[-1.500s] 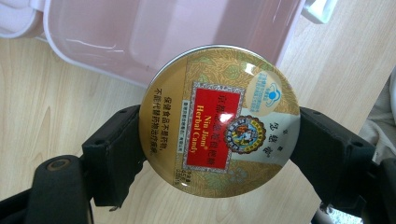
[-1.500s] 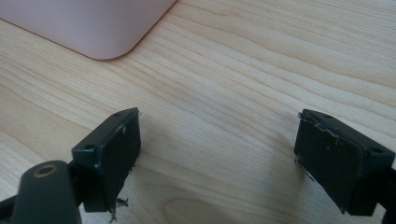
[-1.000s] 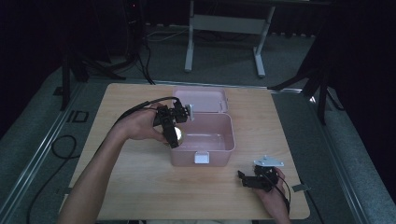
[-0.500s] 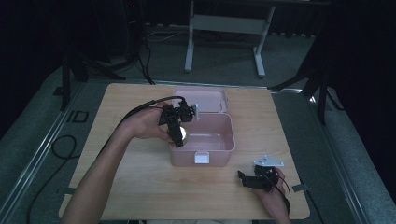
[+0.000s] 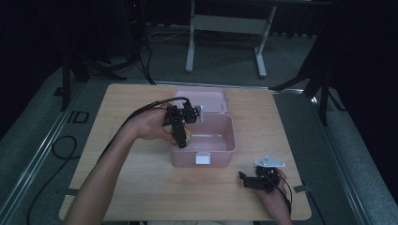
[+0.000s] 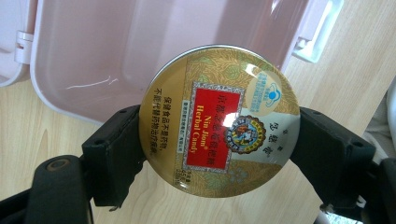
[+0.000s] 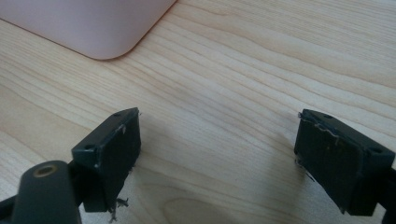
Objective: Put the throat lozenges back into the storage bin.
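Clamped across its rim between the 2 black pads of the left gripper (image 6: 219,140): a round, flat candy tin (image 6: 219,122), gold with a red label panel. Round in outline, so no long axis of its own; printed lid faced squarely toward the gripper's camera, red panel and its lettering turned sideways in the left gripper view. Held above the near left edge of an open pink box (image 5: 212,136), half over the bare interior, half over the wood, lid of the box folded back behind. Seen from the high view as a pale gold disc under the left gripper (image 5: 180,133). Lower right, resting low on the table (image 5: 131,187): the right gripper (image 5: 257,182), jaws spread apart with nothing between. Light wood-grain tabletop, grey floor around, black cables, metal stand legs behind, dark room.
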Tool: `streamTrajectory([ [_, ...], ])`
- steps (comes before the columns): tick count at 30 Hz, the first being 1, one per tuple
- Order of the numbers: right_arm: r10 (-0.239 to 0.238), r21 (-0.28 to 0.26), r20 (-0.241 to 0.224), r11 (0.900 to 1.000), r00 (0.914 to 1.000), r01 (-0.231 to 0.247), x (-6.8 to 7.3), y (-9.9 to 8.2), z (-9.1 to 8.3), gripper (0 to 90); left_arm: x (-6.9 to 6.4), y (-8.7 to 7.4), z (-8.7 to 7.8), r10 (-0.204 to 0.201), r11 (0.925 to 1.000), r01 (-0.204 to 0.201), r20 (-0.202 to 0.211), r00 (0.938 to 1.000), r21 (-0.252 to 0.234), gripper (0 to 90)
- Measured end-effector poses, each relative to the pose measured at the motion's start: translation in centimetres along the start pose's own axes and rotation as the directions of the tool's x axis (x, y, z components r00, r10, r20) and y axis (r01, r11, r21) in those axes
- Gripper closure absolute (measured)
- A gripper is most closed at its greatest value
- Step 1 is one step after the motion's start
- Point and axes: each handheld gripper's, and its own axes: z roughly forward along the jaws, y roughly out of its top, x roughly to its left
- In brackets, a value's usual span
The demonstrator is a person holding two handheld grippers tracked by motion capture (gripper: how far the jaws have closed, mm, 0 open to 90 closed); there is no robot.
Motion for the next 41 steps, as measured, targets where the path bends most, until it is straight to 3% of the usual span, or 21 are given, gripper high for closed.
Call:
streamTrajectory([
  [11, 0.000, 0.000, 0.000, 1.0000, 1.0000, 0.000, 0.0, 0.0, 0.0, 14.4, 0.0, 0.2, 0.4, -0.003, 0.9999, 0.003, -0.002, 1.0000, 0.014, 20.8],
  [14, 0.000, 0.000, 0.000, 1.0000, 1.0000, 0.000, 0.0, 0.0, 0.0, 14.4, 0.0, 0.4, 0.2, -0.030, 0.9995, 0.029, -0.015, 0.9994, -0.015, 14.7],
  [19, -0.002, 0.001, -0.003, 1.0000, 1.0000, 0.002, 0.0, 0.0, 0.0, 14.2, 0.3, 0.2, -0.6, -0.039, 0.9975, 0.037, -0.034, 0.9986, -0.060, 15.0],
  [41, -0.004, 0.001, -0.003, 1.0000, 1.0000, 0.004, 0.0, 0.0, 0.0, 14.2, 0.7, -2.3, -1.5, -0.097, 0.9909, 0.088, -0.089, 0.9913, -0.102, 15.2],
])
